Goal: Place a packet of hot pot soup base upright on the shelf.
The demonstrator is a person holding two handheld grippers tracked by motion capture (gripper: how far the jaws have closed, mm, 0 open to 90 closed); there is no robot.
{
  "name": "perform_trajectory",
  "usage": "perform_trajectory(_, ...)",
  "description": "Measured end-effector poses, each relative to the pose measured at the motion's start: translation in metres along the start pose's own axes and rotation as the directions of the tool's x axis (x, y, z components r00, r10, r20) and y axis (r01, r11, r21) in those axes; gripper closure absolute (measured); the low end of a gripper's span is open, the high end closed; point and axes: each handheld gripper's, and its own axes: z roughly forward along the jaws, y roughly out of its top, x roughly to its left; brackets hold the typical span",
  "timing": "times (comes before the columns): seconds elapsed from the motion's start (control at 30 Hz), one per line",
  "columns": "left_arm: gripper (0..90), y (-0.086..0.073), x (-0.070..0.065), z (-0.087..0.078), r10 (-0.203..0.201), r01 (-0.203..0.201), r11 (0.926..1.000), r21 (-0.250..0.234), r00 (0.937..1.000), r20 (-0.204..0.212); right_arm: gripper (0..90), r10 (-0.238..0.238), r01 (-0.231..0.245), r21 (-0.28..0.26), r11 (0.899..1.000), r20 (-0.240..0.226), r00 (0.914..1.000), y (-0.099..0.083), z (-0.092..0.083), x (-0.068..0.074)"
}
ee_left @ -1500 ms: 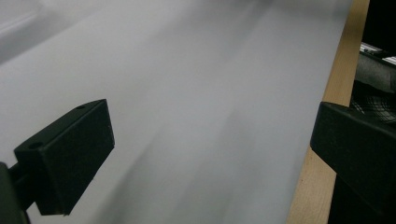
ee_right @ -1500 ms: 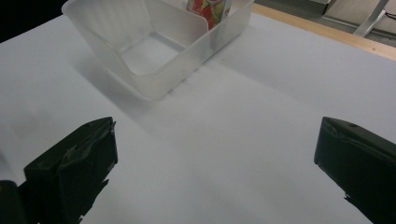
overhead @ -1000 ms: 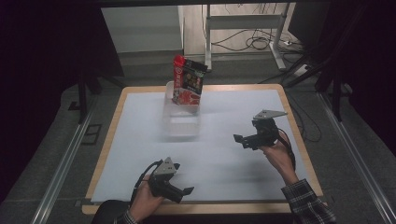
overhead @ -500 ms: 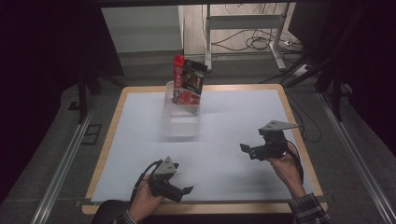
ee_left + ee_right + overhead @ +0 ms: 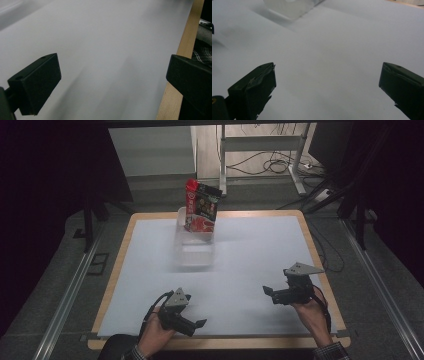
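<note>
A red and black snack bag [image 5: 201, 210] stands upright in the far end of a clear plastic bin [image 5: 194, 251] on the white table top [image 5: 250, 250]. My left gripper [image 5: 199, 324] rests low near the front edge, left of centre, its jaws wide open with nothing between them [image 5: 112, 82]. My right gripper [image 5: 266, 292] hovers at the front right, a hand's breadth from the table's right edge, also open and empty [image 5: 327, 85]. The bin's near corner [image 5: 289, 7] shows at the top of the right gripper view.
A wooden rim [image 5: 315, 255] frames the white surface; the front rim [image 5: 175, 95] runs right beside my left gripper. Metal rails [image 5: 65, 295] flank the table. A desk frame and cables [image 5: 272, 165] lie on the floor beyond.
My right gripper has drawn back toward the front right of the table and dropped lower. The left gripper has barely shifted. The bag and bin are unmoved.
</note>
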Motion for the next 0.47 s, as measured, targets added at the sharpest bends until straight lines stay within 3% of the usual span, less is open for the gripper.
perform_trajectory(0.2, 0.0, 0.0, 0.0, 0.001, 0.007, -0.007, 0.9999, 0.009, 1.0, -0.003, 0.9, 0.0, -0.001, 0.015, 1.0, 0.022, 0.9998, -0.014, -0.003, 0.0)
perform_trajectory(0.37, 0.0, 0.0, 0.0, 0.002, 0.008, -0.008, 0.9999, 0.013, 1.0, -0.005, 0.9, -0.005, 0.003, 0.066, 0.998, 0.033, 0.9995, -0.024, 0.0, 0.0)
perform_trajectory(0.47, 0.0, 0.001, -0.001, 0.003, 0.009, -0.009, 0.9998, 0.015, 1.0, -0.003, 0.8, 0.023, -0.024, 0.047, 0.999, 0.023, 0.9995, -0.024, 0.002, 0.0)
